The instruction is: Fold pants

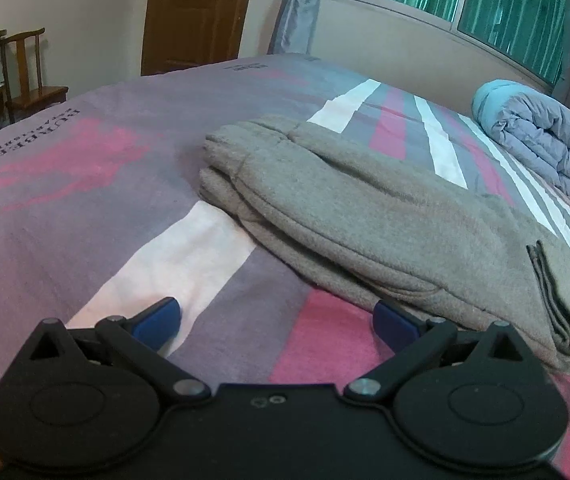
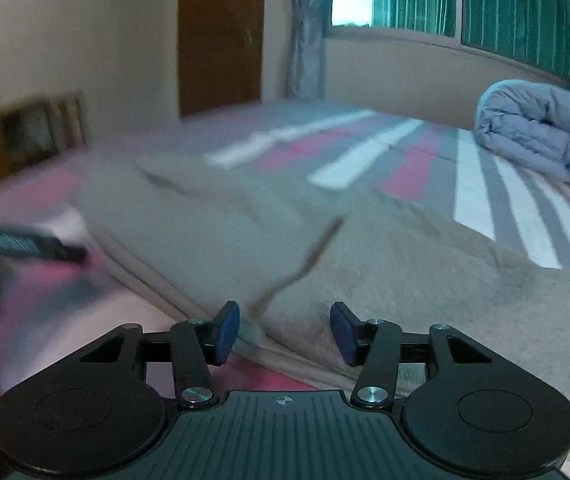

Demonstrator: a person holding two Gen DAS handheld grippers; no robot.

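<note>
The grey pants [image 1: 365, 216] are seen lying folded in layers on the striped bed [image 1: 85, 200], towards its near side. The left gripper [image 1: 277, 318] is held low over the sheet just beside the pants' near edge; its blue fingers [image 1: 157, 320] are spread wide apart and nothing is held between them. The right gripper [image 2: 285, 332] is seen at the pants' [image 2: 365, 264] near hem, its fingers [image 2: 225, 332] apart with the cloth edge lying between them, unclamped. A rolled blue quilt [image 1: 541, 140] is set at the far right of the bed. The right view is blurred.
</note>
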